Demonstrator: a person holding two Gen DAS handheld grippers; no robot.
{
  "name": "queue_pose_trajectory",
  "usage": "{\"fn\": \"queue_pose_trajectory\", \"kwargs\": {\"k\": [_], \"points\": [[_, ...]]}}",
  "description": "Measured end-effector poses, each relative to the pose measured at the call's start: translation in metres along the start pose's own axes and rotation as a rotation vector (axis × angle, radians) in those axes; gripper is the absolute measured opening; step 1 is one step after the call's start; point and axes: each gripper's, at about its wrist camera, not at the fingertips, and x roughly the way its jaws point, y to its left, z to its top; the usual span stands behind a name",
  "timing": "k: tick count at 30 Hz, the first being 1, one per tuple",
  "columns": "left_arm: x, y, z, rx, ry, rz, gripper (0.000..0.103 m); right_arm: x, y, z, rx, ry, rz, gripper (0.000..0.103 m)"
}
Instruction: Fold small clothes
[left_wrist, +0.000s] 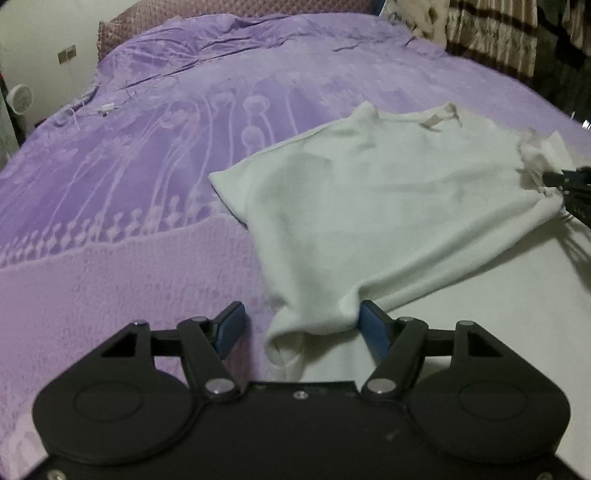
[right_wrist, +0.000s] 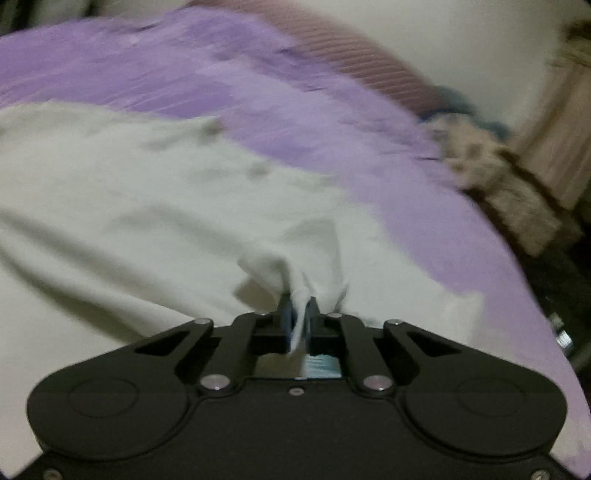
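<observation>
A small white shirt lies partly folded on the purple bedspread, collar at the far side. My left gripper is open, its blue-padded fingers standing either side of a bunched lower corner of the shirt. My right gripper is shut on a pinched edge of the white shirt and lifts it a little; it also shows at the right edge of the left wrist view. The right wrist view is blurred by motion.
A white charging cable lies on the bedspread at the far left. A headboard runs along the back. A furry brown striped blanket hangs at the bed's right side. A white surface lies under the shirt's near right part.
</observation>
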Motion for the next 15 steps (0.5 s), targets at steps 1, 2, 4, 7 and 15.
{"fn": "queue_pose_trajectory", "kwargs": {"k": [1, 2, 4, 7, 15], "points": [[-0.003, -0.002, -0.001, 0.023, -0.008, -0.003, 0.071, -0.003, -0.011, -0.004, 0.043, -0.004, -0.011, 0.0], [-0.002, -0.005, -0.004, 0.042, -0.009, 0.018, 0.071, -0.006, -0.019, -0.008, 0.082, 0.002, -0.01, 0.0], [0.004, -0.007, -0.008, 0.053, 0.004, 0.055, 0.072, -0.006, -0.028, -0.016, 0.129, 0.043, -0.044, 0.0], [0.013, 0.0, -0.013, -0.026, 0.0, 0.045, 0.073, 0.001, -0.045, -0.035, 0.321, 0.143, -0.003, 0.001], [0.01, 0.006, -0.023, -0.129, -0.014, 0.091, 0.073, -0.016, -0.098, -0.065, 0.674, 0.16, -0.049, 0.035]]}}
